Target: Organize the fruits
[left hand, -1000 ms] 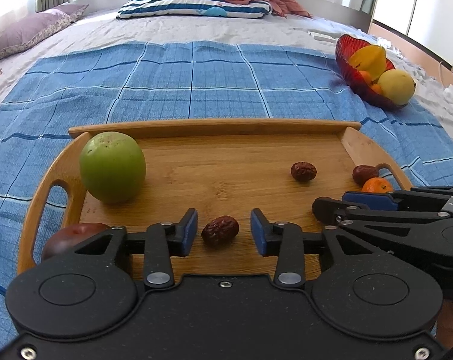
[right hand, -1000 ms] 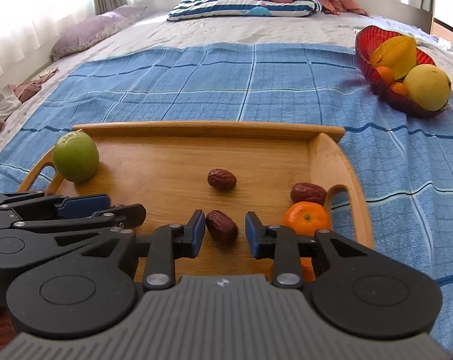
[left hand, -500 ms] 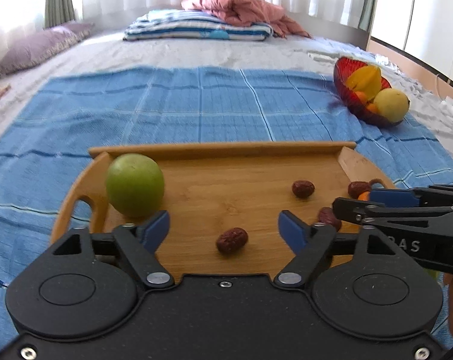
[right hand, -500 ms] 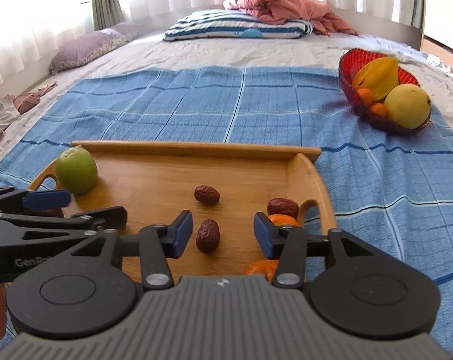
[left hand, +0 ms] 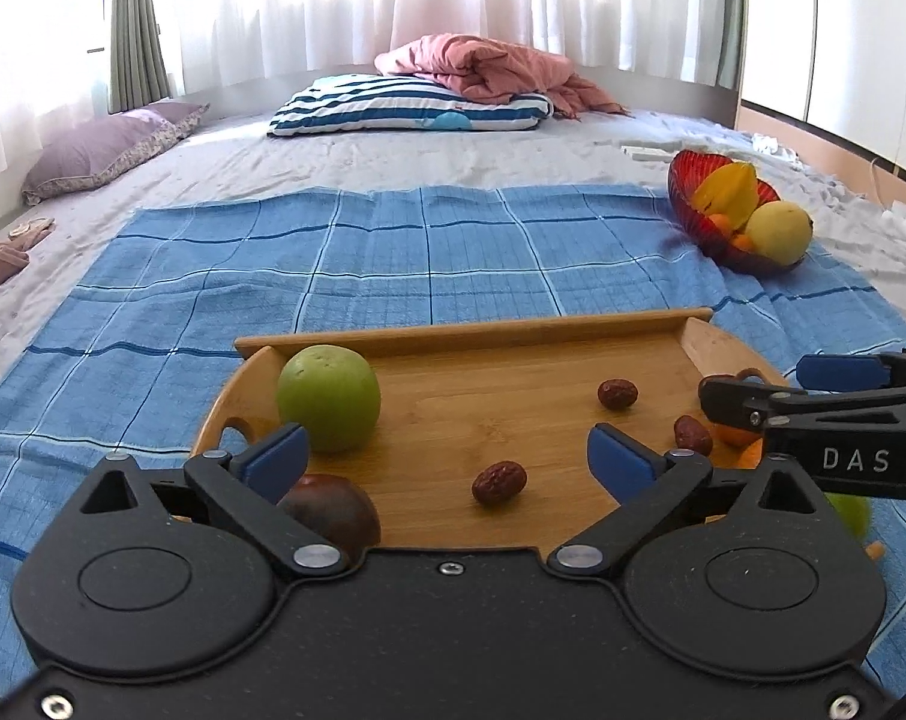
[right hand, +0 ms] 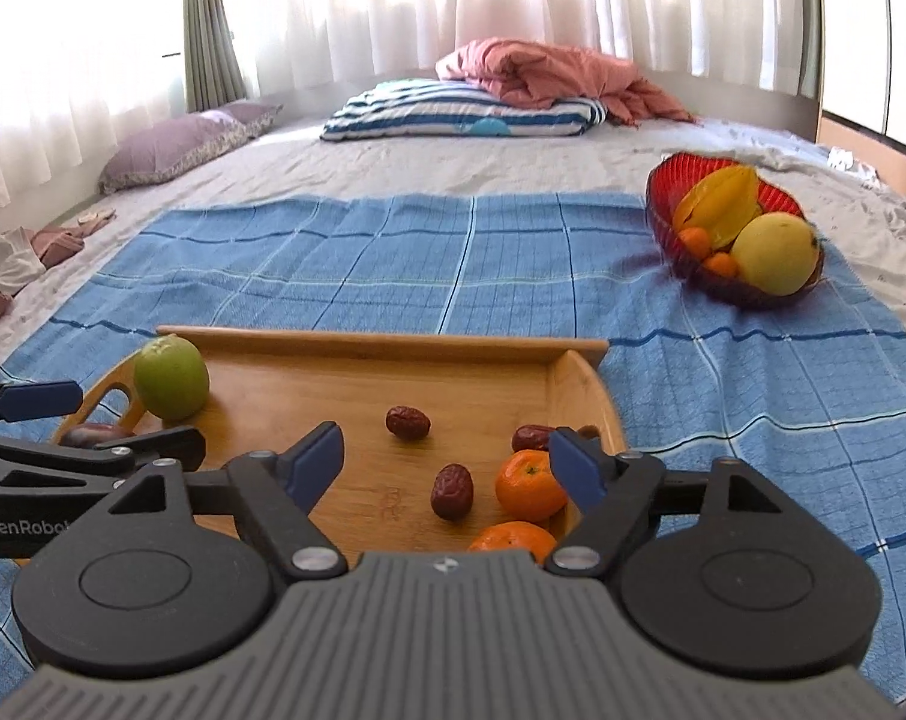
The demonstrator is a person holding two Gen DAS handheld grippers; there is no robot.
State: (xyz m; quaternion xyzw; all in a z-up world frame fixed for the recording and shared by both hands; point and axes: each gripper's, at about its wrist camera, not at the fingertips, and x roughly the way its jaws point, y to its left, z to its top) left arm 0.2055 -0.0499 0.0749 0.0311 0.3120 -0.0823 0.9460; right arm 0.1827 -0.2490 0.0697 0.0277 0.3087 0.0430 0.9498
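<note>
A wooden tray (left hand: 471, 330) on a blue checked cloth holds a green round fruit (left hand: 328, 399), a dark red fruit (left hand: 333, 510), several brown dates and two tangerines (right hand: 530, 485). My left gripper (left hand: 447, 456) hovers over the tray's near edge. Its jaws are opening wide, and one date (left hand: 499, 483) lies untouched on the wood below them. My right gripper (right hand: 447, 462) hangs over the tray's right half. Its jaws are opening too, with another date (right hand: 452, 491) lying free beneath the gap. Neither gripper holds anything.
A red glass bowl (right hand: 669, 180) with a starfruit, a yellow fruit and small oranges sits on the cloth at the far right. Pillows and a pink blanket lie at the head of the bed. The two grippers hang side by side, close together.
Both grippers have opened from nearly shut around a date to wide apart, leaving the dates on the tray. Both have lifted and drawn back from it.
</note>
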